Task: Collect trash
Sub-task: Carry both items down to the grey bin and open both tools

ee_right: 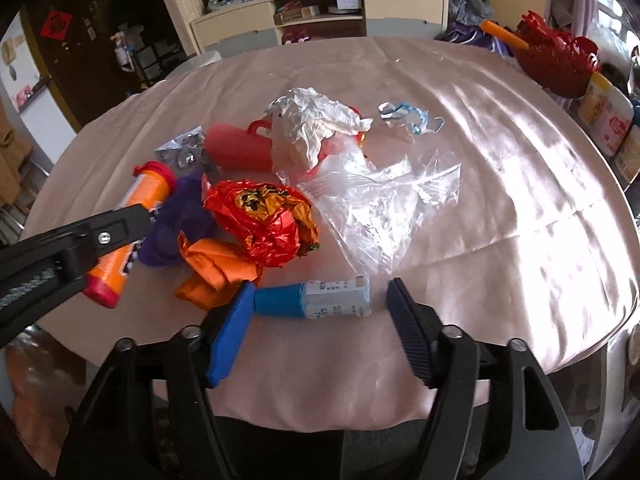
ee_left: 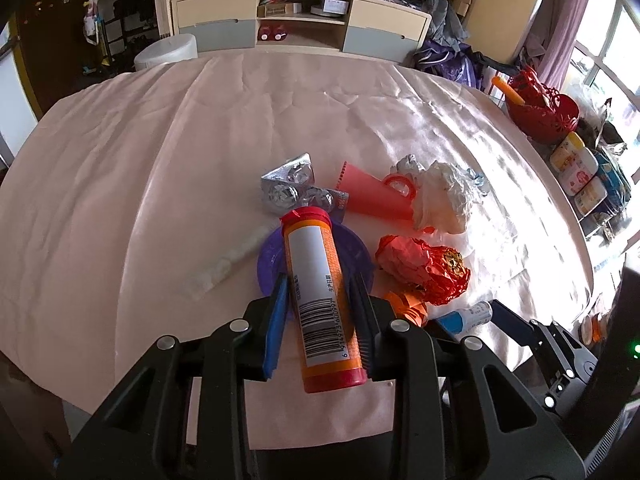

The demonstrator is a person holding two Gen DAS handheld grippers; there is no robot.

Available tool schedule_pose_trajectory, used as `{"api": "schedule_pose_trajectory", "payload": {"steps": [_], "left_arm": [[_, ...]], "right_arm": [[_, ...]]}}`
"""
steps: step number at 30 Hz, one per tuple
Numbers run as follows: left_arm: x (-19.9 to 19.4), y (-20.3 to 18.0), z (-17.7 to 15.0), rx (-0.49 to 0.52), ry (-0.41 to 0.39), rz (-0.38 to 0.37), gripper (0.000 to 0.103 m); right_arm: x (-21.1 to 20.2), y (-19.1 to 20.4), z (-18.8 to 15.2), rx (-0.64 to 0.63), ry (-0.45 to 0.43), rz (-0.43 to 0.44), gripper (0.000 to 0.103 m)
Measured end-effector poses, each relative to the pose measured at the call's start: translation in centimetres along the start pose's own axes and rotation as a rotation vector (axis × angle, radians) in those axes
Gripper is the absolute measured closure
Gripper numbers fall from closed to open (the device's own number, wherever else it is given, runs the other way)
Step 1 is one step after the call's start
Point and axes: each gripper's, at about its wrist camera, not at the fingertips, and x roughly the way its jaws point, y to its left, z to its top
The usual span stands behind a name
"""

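Note:
My left gripper [ee_left: 320, 280] is shut on an orange tube with red caps [ee_left: 312, 248], held above a purple lid [ee_left: 272, 256]; the right wrist view shows that tube [ee_right: 148, 192] at the left. My right gripper [ee_right: 320, 285] stands open over the pink tablecloth, with a small blue-and-white bottle [ee_right: 316, 300] lying between its fingers, untouched by the pads. Trash lies in a pile: a red foil wrapper [ee_right: 260, 220], orange paper [ee_right: 216, 272], a red cup [ee_right: 240, 148], silver blister packs [ee_left: 288, 188], crumpled white paper [ee_right: 312, 120], clear plastic film [ee_right: 380, 208] and a face mask [ee_right: 408, 118].
A white paper strip [ee_left: 228, 264] lies left of the purple lid. A red basket [ee_right: 556, 60] and several jars [ee_right: 604, 116] stand at the table's right edge. A low cabinet [ee_left: 300, 20] stands behind the round table [ee_left: 120, 160].

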Motion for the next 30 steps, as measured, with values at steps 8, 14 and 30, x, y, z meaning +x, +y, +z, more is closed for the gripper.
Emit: {"api": "schedule_pose_trajectory", "payload": {"steps": [8, 14, 30], "left_arm": [[-2.4, 0.2, -0.8, 0.022, -0.039, 0.013, 0.074], [-4.8, 0.4, -3.1, 0.048, -0.058, 0.021, 0.074], [-3.8, 0.4, -14.0, 0.060, 0.125, -0.033, 0.076]], "right_arm": [[-1.9, -1.0, -0.7, 0.006, -0.022, 0.018, 0.044], [-4.7, -1.7, -2.0, -0.012, -0.028, 0.075, 0.044], [-5.7, 0.1, -11.1, -0.137, 0.111, 0.161, 0.044]]}}
